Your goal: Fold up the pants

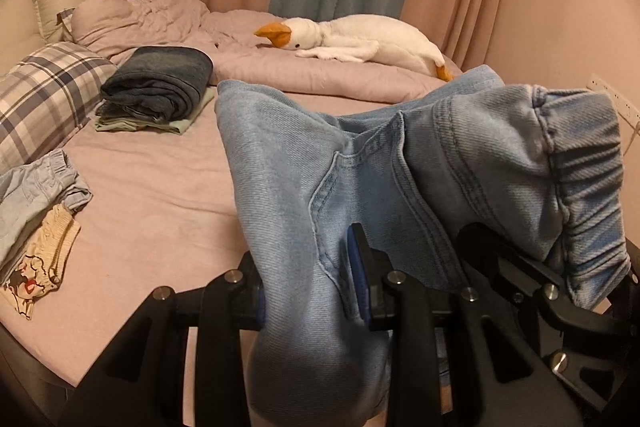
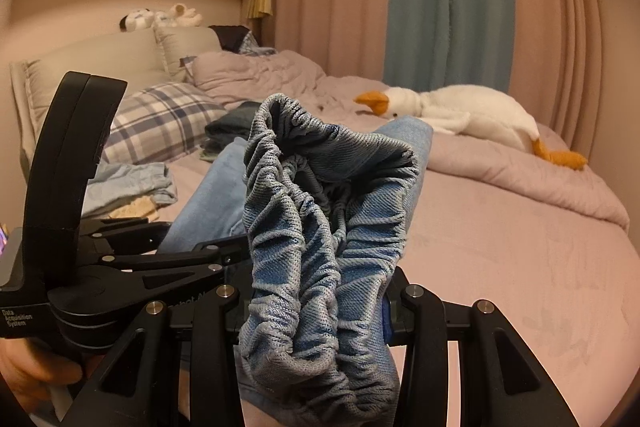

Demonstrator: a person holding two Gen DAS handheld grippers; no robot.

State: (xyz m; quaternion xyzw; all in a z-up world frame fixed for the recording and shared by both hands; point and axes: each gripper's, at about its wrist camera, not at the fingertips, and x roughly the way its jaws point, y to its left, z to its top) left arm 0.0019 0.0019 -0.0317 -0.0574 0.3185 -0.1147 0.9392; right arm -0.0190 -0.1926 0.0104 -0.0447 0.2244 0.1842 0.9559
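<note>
Light blue denim pants (image 1: pixel 360 155) hang between both grippers above the pink bed. My left gripper (image 1: pixel 312 291) is shut on the crotch and leg part of the pants, cloth bunched between its blue pads. My right gripper (image 2: pixel 316 311) is shut on the gathered elastic waistband (image 2: pixel 320 227). The right gripper also shows in the left wrist view (image 1: pixel 520 267) at the right, under the waistband. The left gripper shows in the right wrist view (image 2: pixel 132 259) at the left. The pants' far ends hang out of sight.
A stack of folded dark jeans (image 1: pixel 160 83) lies on the bed (image 1: pixel 152 195) near a plaid pillow (image 1: pixel 48 95). Unfolded clothes (image 1: pixel 36 211) lie at the left edge. A white goose plush (image 1: pixel 360 39) lies on the crumpled duvet by the curtains.
</note>
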